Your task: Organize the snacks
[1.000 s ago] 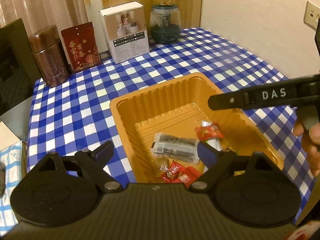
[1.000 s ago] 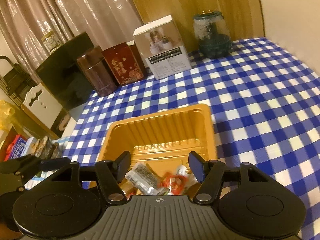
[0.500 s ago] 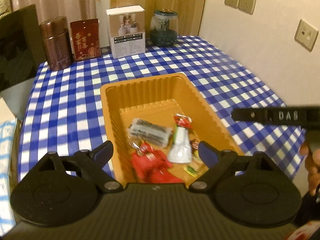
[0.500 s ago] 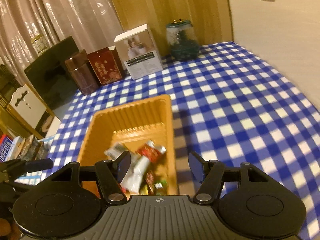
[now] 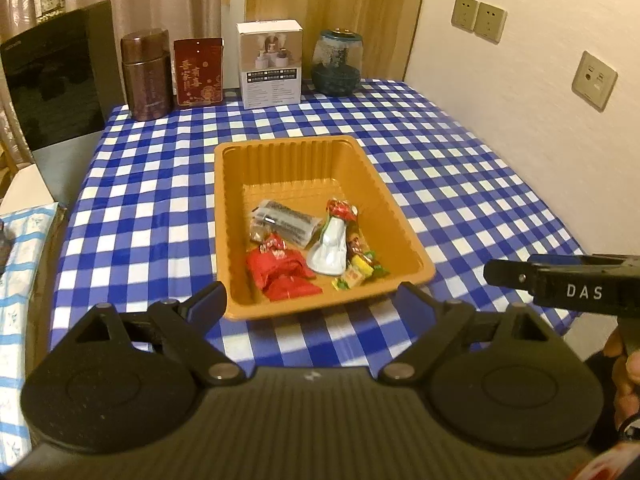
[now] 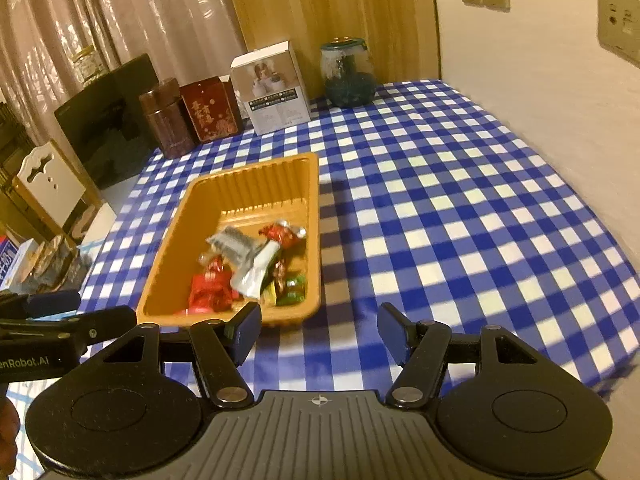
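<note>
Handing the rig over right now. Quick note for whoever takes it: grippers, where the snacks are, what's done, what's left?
Left gripper: open, empty, just short of the tray's near edge.
Right gripper: open, empty, off the tray's near right corner.
Orange tray sits mid-table on the checked cloth. In it: red packets, a silver pouch, a dark bar, small candies.
Done: every snack in view is in the tray; none shows on the cloth.
Left: apparently nothing to pick up. Maybe tidy the pile.
Tins, box and jar stand along the far edge.
</note>
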A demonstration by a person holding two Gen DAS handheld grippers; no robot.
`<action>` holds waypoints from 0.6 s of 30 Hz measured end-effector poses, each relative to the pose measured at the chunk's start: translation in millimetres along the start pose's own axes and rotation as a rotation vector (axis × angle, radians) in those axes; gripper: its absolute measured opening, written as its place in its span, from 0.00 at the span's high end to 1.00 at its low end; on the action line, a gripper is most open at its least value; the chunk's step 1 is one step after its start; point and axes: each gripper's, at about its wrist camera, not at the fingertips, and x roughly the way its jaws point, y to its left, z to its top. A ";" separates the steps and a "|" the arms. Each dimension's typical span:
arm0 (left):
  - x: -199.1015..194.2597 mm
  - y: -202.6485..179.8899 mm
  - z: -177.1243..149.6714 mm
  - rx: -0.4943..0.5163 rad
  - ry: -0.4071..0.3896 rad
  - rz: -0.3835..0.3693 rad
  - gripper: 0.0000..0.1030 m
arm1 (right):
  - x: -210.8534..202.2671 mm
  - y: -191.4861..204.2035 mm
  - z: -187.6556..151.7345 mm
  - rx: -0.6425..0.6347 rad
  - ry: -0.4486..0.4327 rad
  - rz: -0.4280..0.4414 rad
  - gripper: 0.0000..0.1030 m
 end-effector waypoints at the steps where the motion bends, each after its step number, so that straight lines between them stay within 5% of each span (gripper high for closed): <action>1: -4.7 -2.3 -2.5 0.000 -0.001 -0.002 0.12 | -5.2 0.4 -3.7 -0.003 -0.001 -0.005 0.38; 18: -53.4 -18.9 -35.8 -0.030 0.000 0.051 0.07 | -64.4 13.0 -44.0 -0.055 -0.002 -0.043 0.37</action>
